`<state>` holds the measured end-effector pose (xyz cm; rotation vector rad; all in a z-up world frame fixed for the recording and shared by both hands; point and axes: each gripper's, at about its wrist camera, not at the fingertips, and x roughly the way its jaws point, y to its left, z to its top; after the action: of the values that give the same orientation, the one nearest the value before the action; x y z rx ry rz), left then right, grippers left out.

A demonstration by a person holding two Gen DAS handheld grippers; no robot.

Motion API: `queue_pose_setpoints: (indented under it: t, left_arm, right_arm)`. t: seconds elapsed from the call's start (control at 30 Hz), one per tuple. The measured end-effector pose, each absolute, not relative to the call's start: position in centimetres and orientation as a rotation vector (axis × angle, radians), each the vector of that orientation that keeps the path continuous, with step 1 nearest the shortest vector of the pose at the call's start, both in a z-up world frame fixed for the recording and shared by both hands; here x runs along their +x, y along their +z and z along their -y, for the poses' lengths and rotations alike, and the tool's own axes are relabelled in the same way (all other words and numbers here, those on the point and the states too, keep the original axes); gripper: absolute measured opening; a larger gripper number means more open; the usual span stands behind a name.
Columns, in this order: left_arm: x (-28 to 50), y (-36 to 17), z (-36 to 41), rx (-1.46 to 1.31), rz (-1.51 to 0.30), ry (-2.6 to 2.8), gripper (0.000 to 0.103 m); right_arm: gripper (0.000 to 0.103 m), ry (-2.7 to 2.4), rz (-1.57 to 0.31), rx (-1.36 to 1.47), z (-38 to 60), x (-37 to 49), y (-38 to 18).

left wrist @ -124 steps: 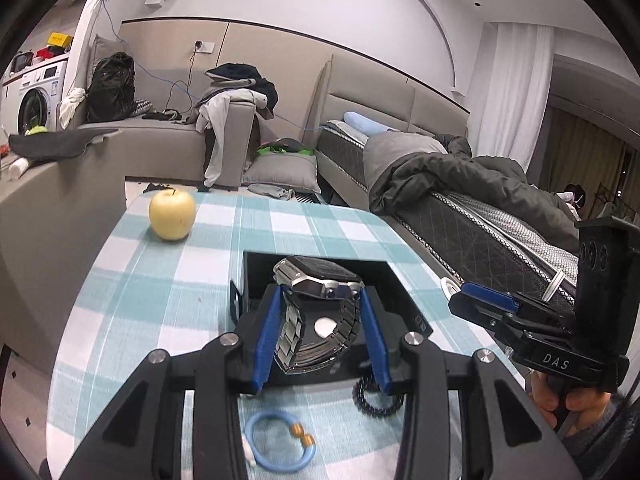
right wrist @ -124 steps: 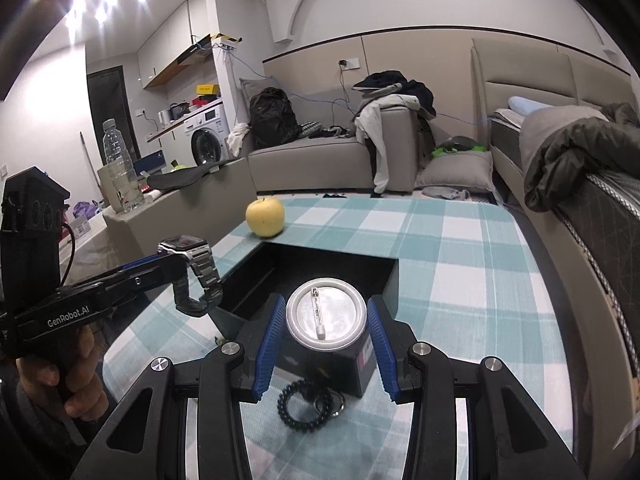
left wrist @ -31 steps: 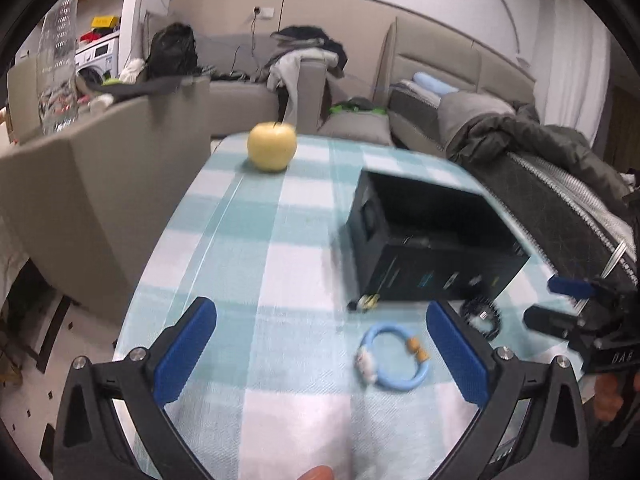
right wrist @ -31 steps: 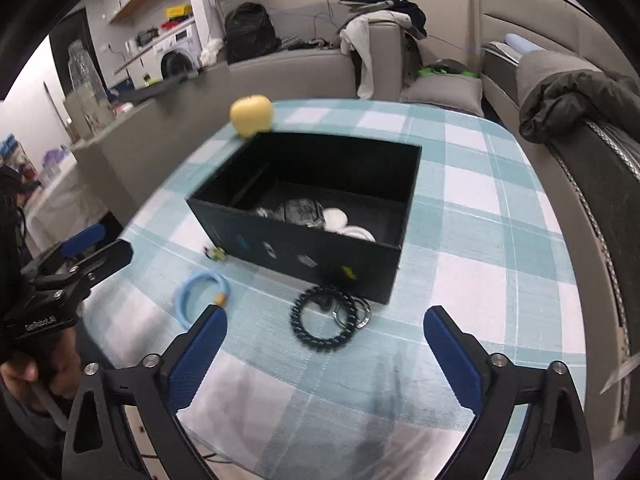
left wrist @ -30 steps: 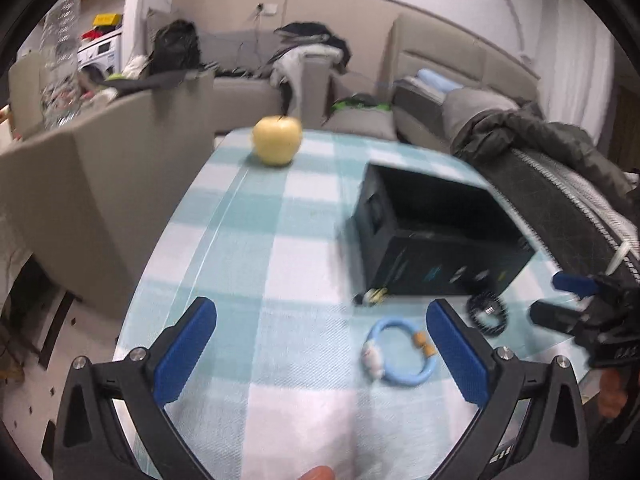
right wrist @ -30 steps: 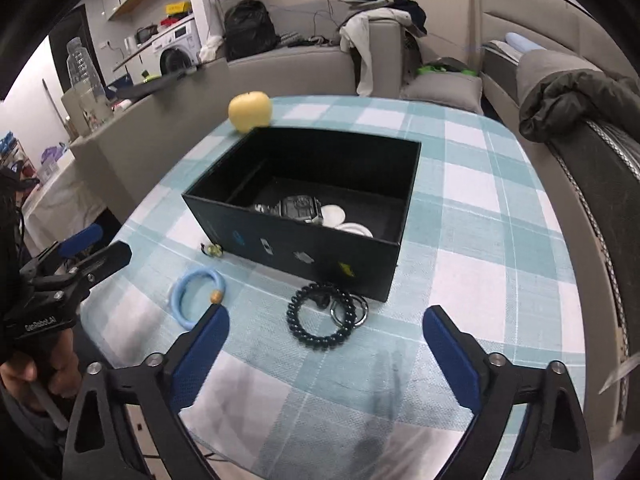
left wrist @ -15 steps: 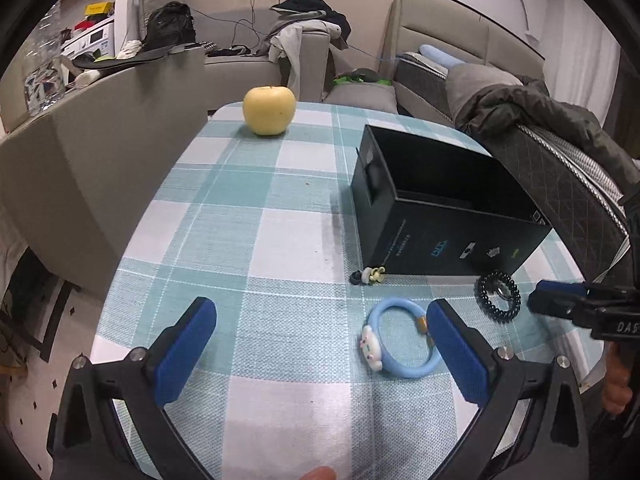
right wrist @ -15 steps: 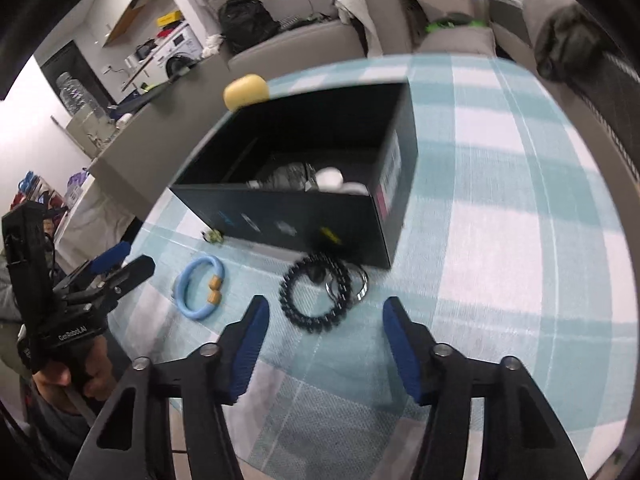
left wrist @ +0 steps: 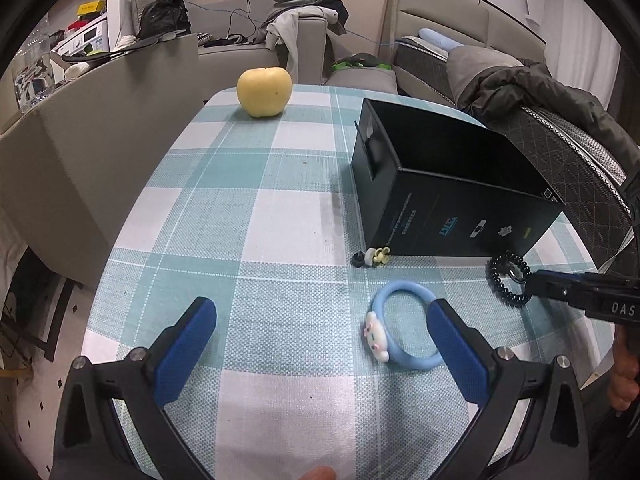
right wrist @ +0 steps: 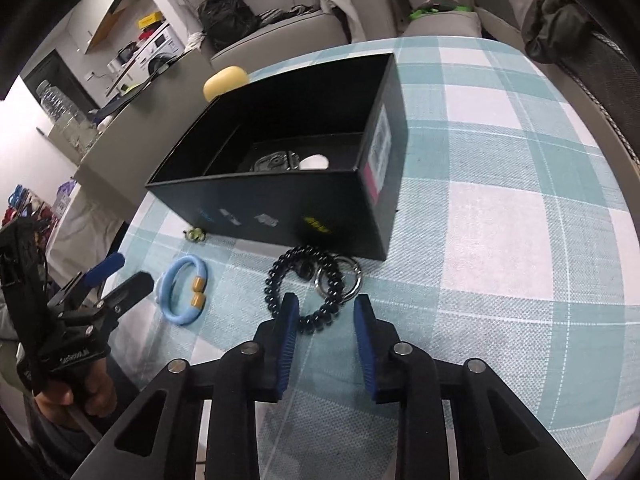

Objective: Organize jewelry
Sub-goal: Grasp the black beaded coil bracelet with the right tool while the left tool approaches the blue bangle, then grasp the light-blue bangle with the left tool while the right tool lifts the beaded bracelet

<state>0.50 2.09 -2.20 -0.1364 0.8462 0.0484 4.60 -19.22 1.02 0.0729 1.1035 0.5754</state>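
1. Right gripper is hanging low over the black bead bracelet, jaws partly spread and holding nothing; the near arc of the beads is sitting between the tips. Looks lined up for a pinch.
2. Left gripper is hovering over the table, jaws spread wide and holding nothing. The blue bracelet with a white cartoon charm is lying just inside its right finger, so it's probably next.
3. The bead bracelet is lying touching a metal ring, right against the front wall of the black box. Pinching the beads alone may drag the ring along.
4. The box is open-topped, already holding a steel watch and a white piece. It's the drop point, hence everything clustered at its front.
5. A small charm is lying at the box's left front corner; the apple is far back, unrelated.
6. Writing: "DAS" on the right gripper's body in the left view; box front has small printed logos, a white-and-pink side label, all unreadable.
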Motion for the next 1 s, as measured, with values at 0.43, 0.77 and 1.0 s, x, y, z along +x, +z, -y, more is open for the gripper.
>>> queue_pose_setpoints:
  t: [0.43,0.77,1.0]
  left_arm:
    - [0.7,-2.8,-1.4,-0.115,-0.872,0.042,0.102]
    - [0.7,-2.9,-1.2,-0.122,-0.884,0.047,0.102]
    - [0.8,-2.8,-1.2,-0.141,-0.885,-0.004,0.071]
  right_arm:
    - [0.010,0.528,-1.079,0.039,18.9,4.8,0.9]
    - [0.008,0.611,-0.955,0.076,19.3,3.2,3.6]
    - [0.008,0.644,-0.864,0.124,19.6,2.6,5.1]
